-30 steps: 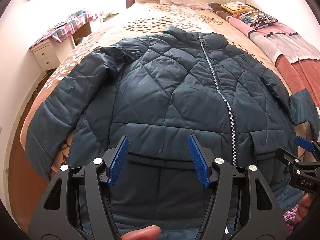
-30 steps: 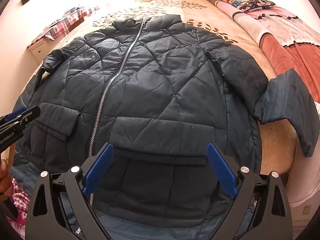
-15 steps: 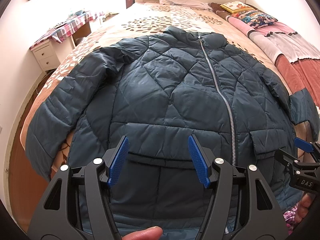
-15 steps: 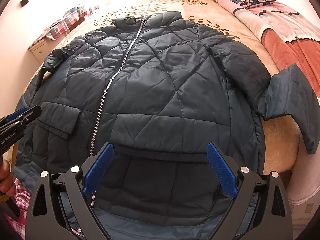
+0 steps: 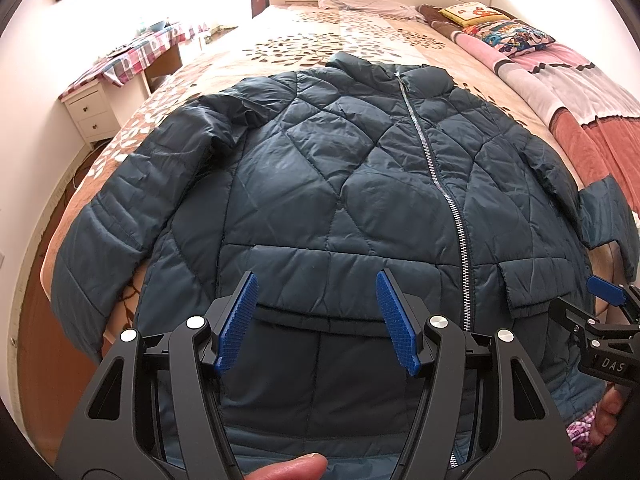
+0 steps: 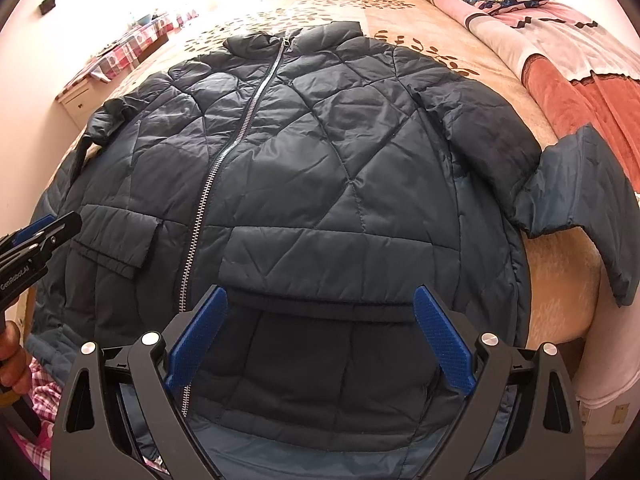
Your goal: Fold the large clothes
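Left tongs (image 5: 316,316) and right tongs (image 6: 320,336) both spread wide, nothing between the pads, hovering above the hem end of the jacket (image 5: 340,184); no contact visible. Jacket zipped, front up, flat on the bed (image 5: 360,40) ahead of both tongs. Left sleeve (image 5: 120,220) outboard of left tongs, right sleeve (image 6: 560,184) outboard of right, draping off the bed edge. Judged: folding not started. Next: descend, pinch a sleeve or side edge, fold inward.
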`<state>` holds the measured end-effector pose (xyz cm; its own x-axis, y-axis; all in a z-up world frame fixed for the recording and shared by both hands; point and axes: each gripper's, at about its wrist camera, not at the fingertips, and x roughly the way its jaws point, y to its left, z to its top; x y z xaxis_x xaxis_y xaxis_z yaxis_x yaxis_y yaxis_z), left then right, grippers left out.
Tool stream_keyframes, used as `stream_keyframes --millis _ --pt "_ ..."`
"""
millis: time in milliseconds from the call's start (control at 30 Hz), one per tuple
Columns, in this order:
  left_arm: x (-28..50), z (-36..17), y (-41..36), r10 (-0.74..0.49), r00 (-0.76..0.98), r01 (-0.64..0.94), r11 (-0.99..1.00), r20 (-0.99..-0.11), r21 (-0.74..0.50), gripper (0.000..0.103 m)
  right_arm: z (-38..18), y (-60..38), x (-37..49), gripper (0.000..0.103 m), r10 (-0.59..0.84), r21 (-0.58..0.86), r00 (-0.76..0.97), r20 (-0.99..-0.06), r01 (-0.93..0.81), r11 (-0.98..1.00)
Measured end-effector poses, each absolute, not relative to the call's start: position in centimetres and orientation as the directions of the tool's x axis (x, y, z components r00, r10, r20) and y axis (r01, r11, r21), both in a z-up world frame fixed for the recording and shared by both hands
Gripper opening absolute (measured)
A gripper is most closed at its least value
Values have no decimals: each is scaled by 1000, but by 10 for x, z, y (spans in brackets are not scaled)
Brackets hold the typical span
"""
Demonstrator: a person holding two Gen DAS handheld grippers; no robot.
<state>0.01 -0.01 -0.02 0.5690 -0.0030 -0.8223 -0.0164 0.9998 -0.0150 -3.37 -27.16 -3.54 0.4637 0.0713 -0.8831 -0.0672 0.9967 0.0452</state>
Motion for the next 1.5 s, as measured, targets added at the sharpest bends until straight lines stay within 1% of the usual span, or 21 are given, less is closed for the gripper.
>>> stream_keyframes --millis 967,1500 --pt "3 -2 -3 -3 567 -17 1000 -824 -15 62 -31 -278 -33 92 65 48 469 -881 -48 998" --pt "3 -2 -3 -2 567 -17 1000 -824 -14 62 -29 -292 -35 92 54 67 479 -876 10 998"
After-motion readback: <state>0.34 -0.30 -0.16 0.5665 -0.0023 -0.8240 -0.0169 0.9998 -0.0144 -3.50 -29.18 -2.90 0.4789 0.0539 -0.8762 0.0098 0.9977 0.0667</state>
